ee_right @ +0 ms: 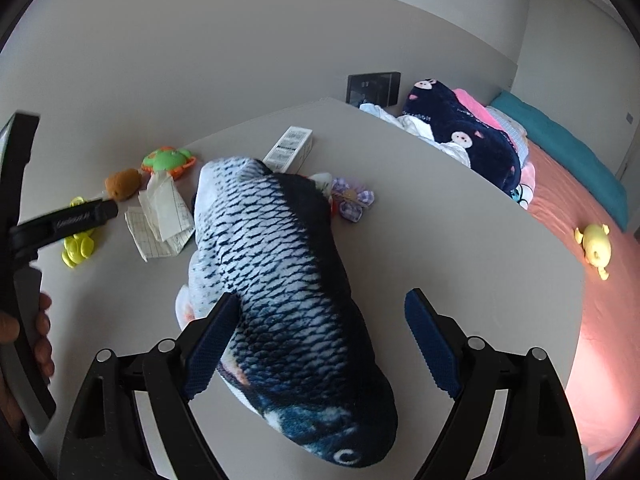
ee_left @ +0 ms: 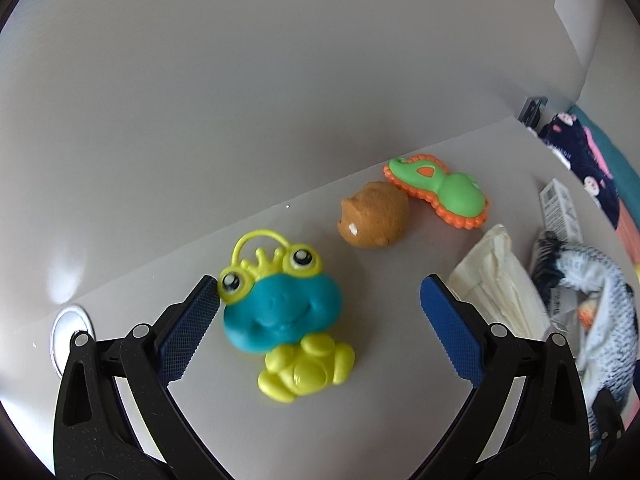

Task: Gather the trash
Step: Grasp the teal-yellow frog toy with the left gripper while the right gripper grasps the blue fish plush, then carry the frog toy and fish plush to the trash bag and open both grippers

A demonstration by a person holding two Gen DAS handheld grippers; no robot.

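My left gripper (ee_left: pixel 320 316) is open above the white table (ee_left: pixel 360 420), its jaws on either side of a blue and yellow frog toy (ee_left: pixel 286 320). Crumpled paper (ee_left: pixel 496 284) lies to its right and shows in the right wrist view (ee_right: pixel 160 216). A small white carton (ee_right: pixel 290 150) lies farther back. My right gripper (ee_right: pixel 320 340) is open over a plush fish (ee_right: pixel 288 280) that lies between its jaws. The left gripper's black frame (ee_right: pixel 60 220) shows at the left of the right wrist view.
A brown plush ball (ee_left: pixel 374 220) and a green and orange toy (ee_left: pixel 440 192) lie near the wall. A purple cloth flower (ee_right: pixel 352 200) lies beside the fish. A bed (ee_right: pixel 580 208) with a dark blanket (ee_right: pixel 468 128) and a yellow toy (ee_right: pixel 596 248) stands right of the table.
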